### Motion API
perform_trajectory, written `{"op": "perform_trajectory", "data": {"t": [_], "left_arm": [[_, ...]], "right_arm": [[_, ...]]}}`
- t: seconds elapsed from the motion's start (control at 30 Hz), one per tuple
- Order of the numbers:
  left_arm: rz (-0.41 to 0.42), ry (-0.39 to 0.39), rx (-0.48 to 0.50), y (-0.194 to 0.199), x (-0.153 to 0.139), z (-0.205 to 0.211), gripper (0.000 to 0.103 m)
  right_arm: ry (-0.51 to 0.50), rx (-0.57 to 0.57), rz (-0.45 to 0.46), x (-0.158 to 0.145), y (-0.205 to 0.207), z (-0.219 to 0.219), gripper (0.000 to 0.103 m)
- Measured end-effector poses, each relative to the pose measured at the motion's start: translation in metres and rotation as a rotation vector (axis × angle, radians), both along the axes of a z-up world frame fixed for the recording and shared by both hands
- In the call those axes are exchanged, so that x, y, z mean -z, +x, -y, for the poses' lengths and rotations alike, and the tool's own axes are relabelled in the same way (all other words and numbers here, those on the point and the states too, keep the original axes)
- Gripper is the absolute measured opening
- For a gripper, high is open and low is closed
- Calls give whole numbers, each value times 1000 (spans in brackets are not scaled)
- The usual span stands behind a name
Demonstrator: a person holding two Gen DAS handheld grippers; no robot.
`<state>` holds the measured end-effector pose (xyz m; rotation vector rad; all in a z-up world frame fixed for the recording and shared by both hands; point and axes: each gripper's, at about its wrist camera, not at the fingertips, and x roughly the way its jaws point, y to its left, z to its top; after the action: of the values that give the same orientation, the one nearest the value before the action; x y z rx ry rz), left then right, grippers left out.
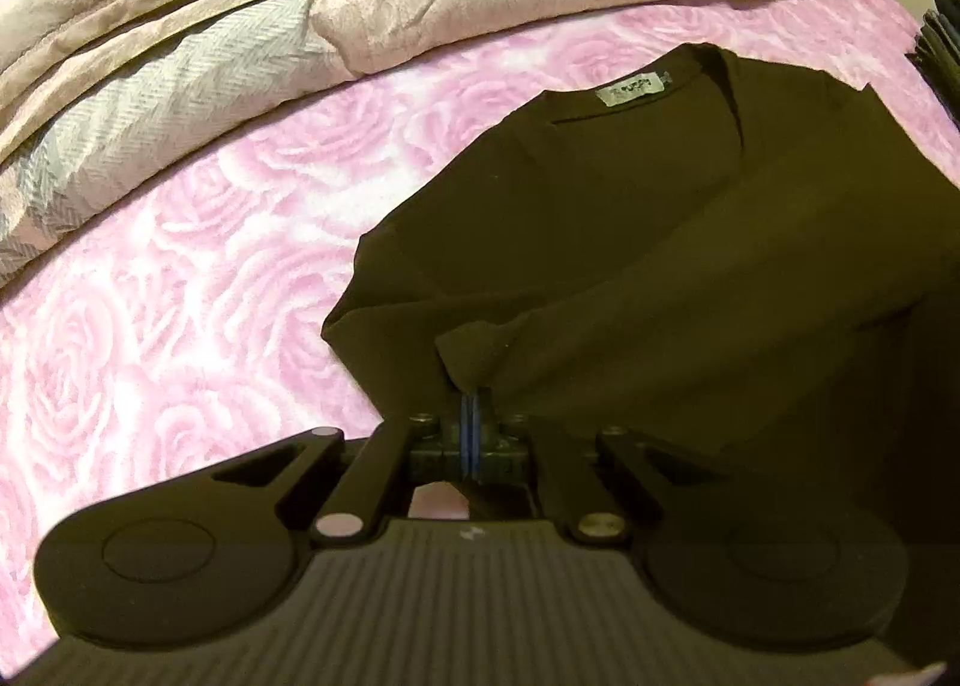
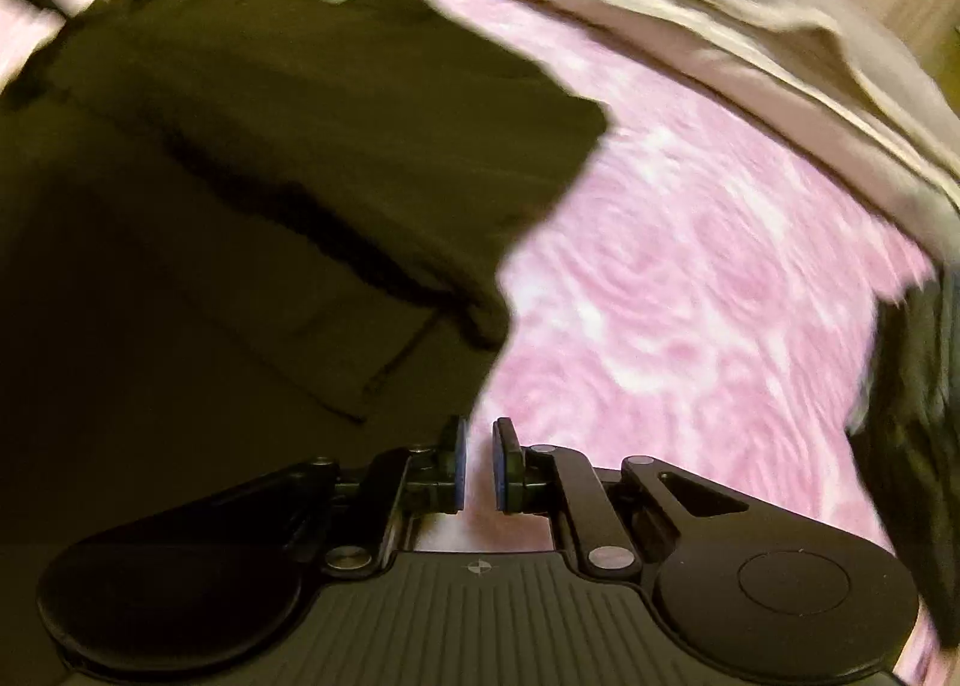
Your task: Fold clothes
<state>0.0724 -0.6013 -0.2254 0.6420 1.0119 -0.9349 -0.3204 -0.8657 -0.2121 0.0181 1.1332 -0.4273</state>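
Blurring right view; shirt edge inside left tool

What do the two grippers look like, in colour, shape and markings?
Both the left gripper and the right gripper are black, with ribbed bodies, round discs on each side, angled link bars and silver pins. Their fingers carry blue pads. The right body bears a small crosshair mark. No cables or sleeves show.
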Motion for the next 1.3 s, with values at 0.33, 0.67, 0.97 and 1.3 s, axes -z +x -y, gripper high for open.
{"op": "perform_trajectory", "data": {"t": [0.33,0.67,0.97,1.3], "left_arm": [[32,17,78,-9,1,-2,0],[174,32,262,-25,-17,-37,15],[50,-32,205,-8,16,3,27],[42,-42,106,-29,-10,-62,27]], "right_arm": [[177,80,243,-8,66,17,9],[243,123,217,-11,66,-33,54],[348,79,283,23,131,-57,54],[340,167,153,30,66,-85,87]]}}
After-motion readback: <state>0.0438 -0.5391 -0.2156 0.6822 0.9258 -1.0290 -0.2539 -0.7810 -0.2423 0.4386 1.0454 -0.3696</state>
